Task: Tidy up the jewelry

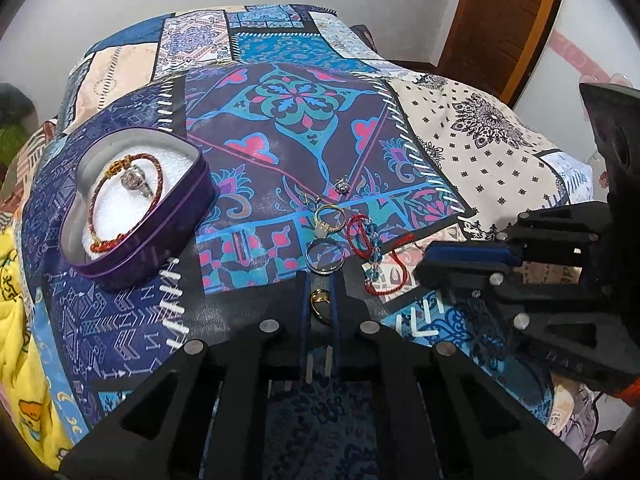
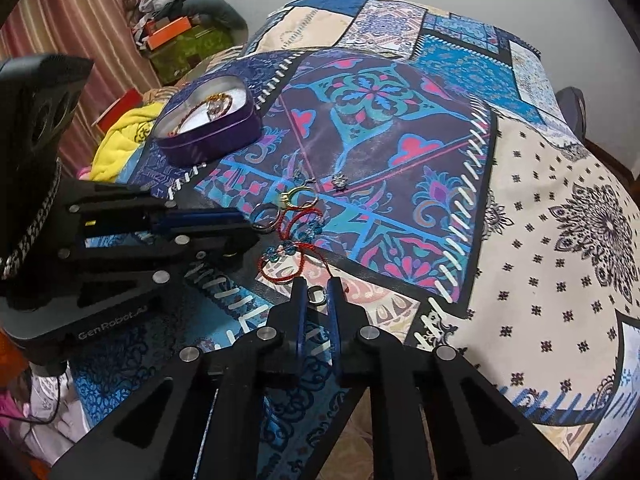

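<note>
- A patchwork bedspread (image 1: 304, 120) in blues, pinks and cream covers the bed, carrying all the jewelry.
- A purple heart-shaped tin (image 1: 136, 208) sits open on the spread's left side, lined with white foam; inside lie a red braided bracelet (image 1: 120, 200) and a silver ring (image 1: 138, 180) within its loop.
- The left gripper (image 1: 320, 292) points at the loose pieces near the spread's middle, its blue-padded jaws nearly together and clamped on a small gold ring (image 1: 320, 300).
- The right gripper (image 2: 316, 292) works just beside it, jaws narrowly apart around a small silver ring (image 2: 316, 294); whether the pads touch it cannot be told.
- A red cord bracelet with blue beads (image 1: 370, 252) lies coiled between the two grippers' tips.
- A plain silver band (image 1: 324, 256) rests just ahead of the left gripper, touching a gold ring with a pale stone (image 1: 328, 220) beyond it.
- A small silver flower-shaped piece (image 1: 343, 187) lies farther out, apart from the cluster.
</note>
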Motion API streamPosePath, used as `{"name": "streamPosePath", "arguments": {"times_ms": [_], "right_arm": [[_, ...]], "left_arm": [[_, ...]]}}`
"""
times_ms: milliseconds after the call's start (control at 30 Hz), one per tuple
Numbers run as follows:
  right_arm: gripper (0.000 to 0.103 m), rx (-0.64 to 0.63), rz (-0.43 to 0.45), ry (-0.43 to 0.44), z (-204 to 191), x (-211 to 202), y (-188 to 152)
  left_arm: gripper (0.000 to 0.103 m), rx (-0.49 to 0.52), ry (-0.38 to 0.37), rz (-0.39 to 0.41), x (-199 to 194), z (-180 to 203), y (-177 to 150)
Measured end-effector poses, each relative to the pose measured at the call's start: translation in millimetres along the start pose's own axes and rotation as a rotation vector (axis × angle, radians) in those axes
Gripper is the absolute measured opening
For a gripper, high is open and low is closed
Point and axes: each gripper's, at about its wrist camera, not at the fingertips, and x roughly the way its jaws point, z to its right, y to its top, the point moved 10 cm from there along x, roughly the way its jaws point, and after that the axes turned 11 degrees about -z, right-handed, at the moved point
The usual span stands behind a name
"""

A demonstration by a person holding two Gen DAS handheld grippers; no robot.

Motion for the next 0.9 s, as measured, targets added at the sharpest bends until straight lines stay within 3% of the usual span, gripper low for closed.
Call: {"name": "streamPosePath", "arguments": {"times_ms": [367, 900], "right_arm": [[0.009, 0.025, 0.068, -0.025, 4.6, -33.3, 6.4], [0.009, -0.013, 0.191, -0.037, -16.8, -71.5, 47.1]], "left_arm": [[0.008, -0.039, 0.018, 0.049, -33.5, -10.0, -7.7], [0.008, -0.098, 0.059, 0.218, -109.5, -46.5, 8.3]]}}
